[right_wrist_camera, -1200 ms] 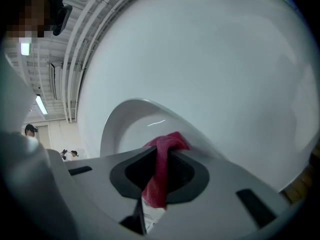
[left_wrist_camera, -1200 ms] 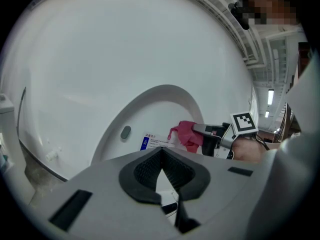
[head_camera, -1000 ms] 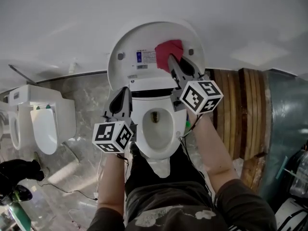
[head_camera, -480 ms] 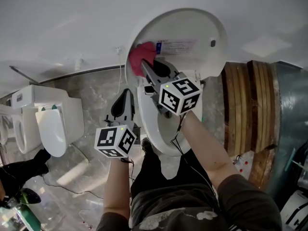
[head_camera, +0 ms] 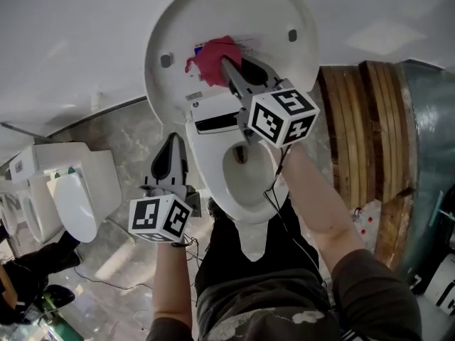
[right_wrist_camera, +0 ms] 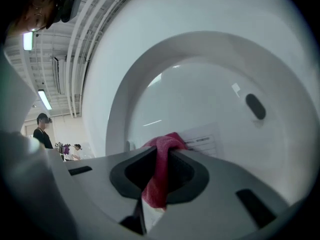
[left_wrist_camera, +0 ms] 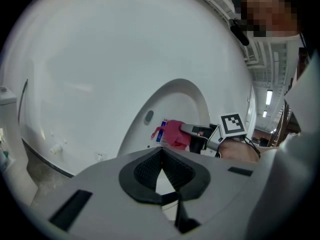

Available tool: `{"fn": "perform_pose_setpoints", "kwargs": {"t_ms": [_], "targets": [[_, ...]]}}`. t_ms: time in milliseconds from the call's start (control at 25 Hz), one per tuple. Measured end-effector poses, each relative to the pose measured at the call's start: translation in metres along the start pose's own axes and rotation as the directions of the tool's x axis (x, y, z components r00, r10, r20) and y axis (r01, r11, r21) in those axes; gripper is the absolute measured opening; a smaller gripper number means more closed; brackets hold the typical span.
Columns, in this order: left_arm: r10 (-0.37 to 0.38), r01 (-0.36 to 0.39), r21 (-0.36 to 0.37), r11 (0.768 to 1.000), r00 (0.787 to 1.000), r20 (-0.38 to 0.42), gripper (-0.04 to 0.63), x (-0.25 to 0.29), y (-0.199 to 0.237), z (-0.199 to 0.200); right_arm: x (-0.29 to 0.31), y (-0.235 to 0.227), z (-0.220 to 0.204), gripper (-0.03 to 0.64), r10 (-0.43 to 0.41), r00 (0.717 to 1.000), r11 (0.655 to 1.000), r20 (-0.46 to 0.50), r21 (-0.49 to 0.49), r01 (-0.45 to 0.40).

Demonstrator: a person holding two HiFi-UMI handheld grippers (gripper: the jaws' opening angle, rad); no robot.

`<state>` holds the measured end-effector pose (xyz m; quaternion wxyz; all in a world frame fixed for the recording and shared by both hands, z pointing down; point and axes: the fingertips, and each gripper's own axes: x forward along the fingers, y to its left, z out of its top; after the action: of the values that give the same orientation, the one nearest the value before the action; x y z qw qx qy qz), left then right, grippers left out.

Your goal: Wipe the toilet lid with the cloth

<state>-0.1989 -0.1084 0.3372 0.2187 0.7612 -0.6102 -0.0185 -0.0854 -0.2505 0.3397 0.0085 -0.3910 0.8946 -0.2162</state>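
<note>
The cloth (head_camera: 210, 60), clamped in my right hand-held gripper (head_camera: 229, 69), presses on the raised toilet lid (head_camera: 284, 6); my left hand-held gripper (head_camera: 171, 142) is closed, empty.

— Where does my head camera look from?
— From high up, steeply down. I see the toilet lid (head_camera: 284, 6), the left gripper (head_camera: 170, 142) and the right gripper (head_camera: 231, 73).
— And my left gripper view?
— It sits further back, looking sideways at the lid.
— My right one?
— Very near, facing the lid. All three views share the lid and the cloth (head_camera: 212, 59).
</note>
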Motion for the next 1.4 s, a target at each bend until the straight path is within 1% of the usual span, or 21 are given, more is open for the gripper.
{"fn": "perform_pose_setpoints", "kwargs": {"t_ms": [80,240,360,520,640,800,960,1160,1280,1400], "targets": [[-0.006,0.006,0.007,1.000,1.000,-0.013,0.008,0.014,-0.012,-0.009,-0.013,-0.022,0.003,0.049,-0.020,1.000,1.000,0.005,0.005,0.020],[-0.045,0.045,0.028,0.999,0.999,-0.013,0.008,0.041,-0.041,-0.023,-0.042,-0.067,0.008,0.049,-0.072,0.997,0.997,0.023,0.020,0.072],[-0.062,0.062,0.022,0.998,0.998,-0.019,0.008,0.058,-0.064,-0.035,-0.058,-0.095,0.008,0.049,-0.097,0.995,0.995,0.022,0.040,0.096],[-0.077,0.077,0.000,0.997,0.997,-0.031,0.008,0.076,-0.084,-0.051,-0.069,-0.118,0.002,0.049,-0.110,0.994,0.993,0.002,0.046,0.110],[-0.077,0.077,-0.013,0.997,0.997,-0.031,0.008,0.080,-0.093,-0.060,-0.074,-0.123,-0.001,0.049,-0.109,0.994,0.993,-0.008,0.050,0.109],[-0.059,0.059,-0.028,0.998,0.998,-0.020,0.008,0.071,-0.088,-0.061,-0.075,-0.104,-0.007,0.049,-0.073,0.997,0.995,-0.021,0.062,0.074],[-0.029,0.029,-0.030,0.999,1.000,-0.010,0.008,0.052,-0.063,-0.055,-0.062,-0.059,-0.024,0.049,-0.013,0.998,0.998,-0.055,0.053,0.016],[-0.003,0.003,-0.019,1.000,1.000,0.001,0.008,0.030,-0.018,-0.039,-0.026,0.009,-0.057,0.049,0.069,0.992,0.997,-0.107,0.033,-0.065],[0.001,-0.001,-0.012,1.000,1.000,-0.007,0.008,0.018,0.006,-0.035,-0.001,0.044,-0.081,0.049,0.111,0.984,0.994,-0.143,0.033,-0.107],[0.000,-0.001,-0.027,1.000,1.000,-0.025,0.008,0.010,0.024,-0.039,0.019,0.060,-0.108,0.049,0.115,0.978,0.993,-0.174,0.029,-0.111]]}}
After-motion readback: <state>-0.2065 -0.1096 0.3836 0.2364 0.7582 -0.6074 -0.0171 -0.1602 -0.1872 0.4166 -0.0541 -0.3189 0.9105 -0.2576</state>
